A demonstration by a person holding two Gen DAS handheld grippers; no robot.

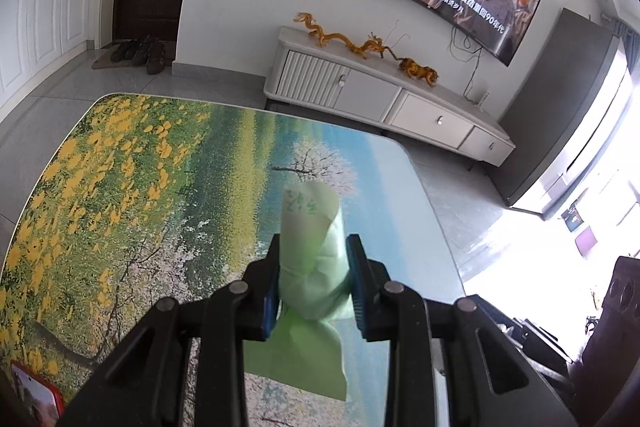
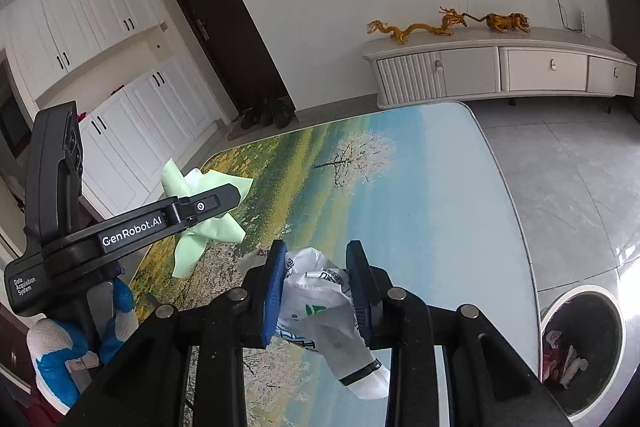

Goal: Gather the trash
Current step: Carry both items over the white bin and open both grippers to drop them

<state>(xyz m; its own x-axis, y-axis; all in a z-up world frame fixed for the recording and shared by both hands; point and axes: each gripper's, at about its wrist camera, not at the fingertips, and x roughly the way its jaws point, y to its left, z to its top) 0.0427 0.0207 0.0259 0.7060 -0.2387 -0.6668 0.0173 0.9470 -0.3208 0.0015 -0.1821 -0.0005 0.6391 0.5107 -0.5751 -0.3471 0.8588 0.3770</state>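
My left gripper [image 1: 314,247] is shut on a crumpled pale green paper [image 1: 310,259] and holds it above the table [image 1: 120,167], which has a landscape print on top. In the right wrist view the left gripper [image 2: 236,193] shows from the side at the left, with the green paper [image 2: 208,217] sticking out of it. My right gripper [image 2: 318,253] is shut on a crumpled white plastic wrapper [image 2: 320,303] with green and black print, held above the table [image 2: 440,207].
A round trash bin [image 2: 582,341] with scraps inside stands on the floor at the table's right edge. A white TV cabinet [image 2: 500,67] with golden figurines and a wall TV are beyond the table. A red-framed object [image 1: 34,397] lies at the table's near left.
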